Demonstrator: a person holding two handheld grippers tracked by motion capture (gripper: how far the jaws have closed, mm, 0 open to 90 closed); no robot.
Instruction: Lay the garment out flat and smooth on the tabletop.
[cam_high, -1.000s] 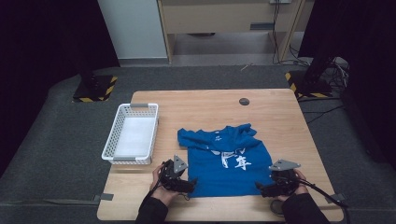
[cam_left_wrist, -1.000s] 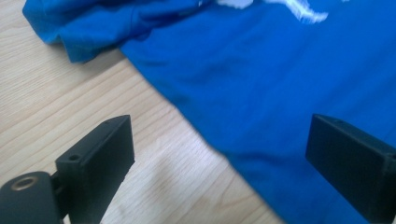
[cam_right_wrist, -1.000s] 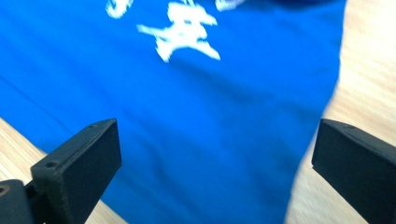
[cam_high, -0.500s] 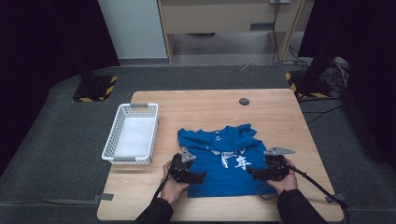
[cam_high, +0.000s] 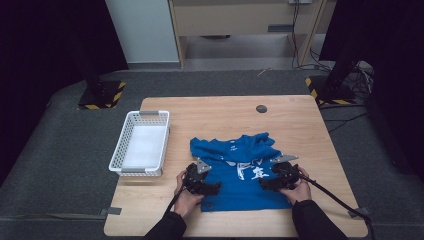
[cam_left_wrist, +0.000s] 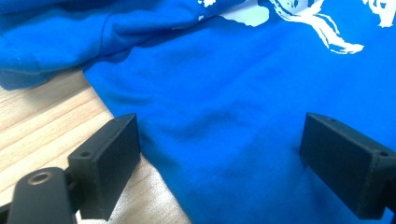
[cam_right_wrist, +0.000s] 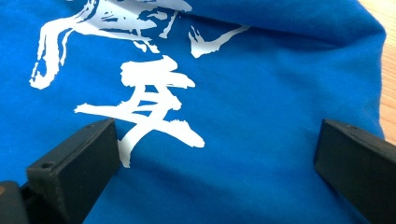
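A blue T-shirt (cam_high: 239, 175) with white printed characters lies crumpled on the wooden table (cam_high: 215, 117), its lower half spread flat. My left gripper (cam_high: 216, 188) rests low over the shirt's left edge. In the left gripper view its jaws (cam_left_wrist: 219, 154) stand wide apart, one at the shirt's edge (cam_left_wrist: 140, 116) by bare wood, the other over blue cloth. My right gripper (cam_high: 264, 184) sits over the shirt's right part. In the right gripper view the open gripper (cam_right_wrist: 215, 158) straddles the cloth just below the white print (cam_right_wrist: 149, 107). Neither pinches any fabric.
A white mesh basket (cam_high: 120, 150) stands at the table's left side, beside the shirt. A small dark disc (cam_high: 261, 108) lies near the far edge. Cables trail from both grippers off the front edge. Black stands sit on the floor beyond the table.
Both grippers have moved inward from the shirt's lower corners onto the cloth and come down closer to it. The shirt itself lies as before.
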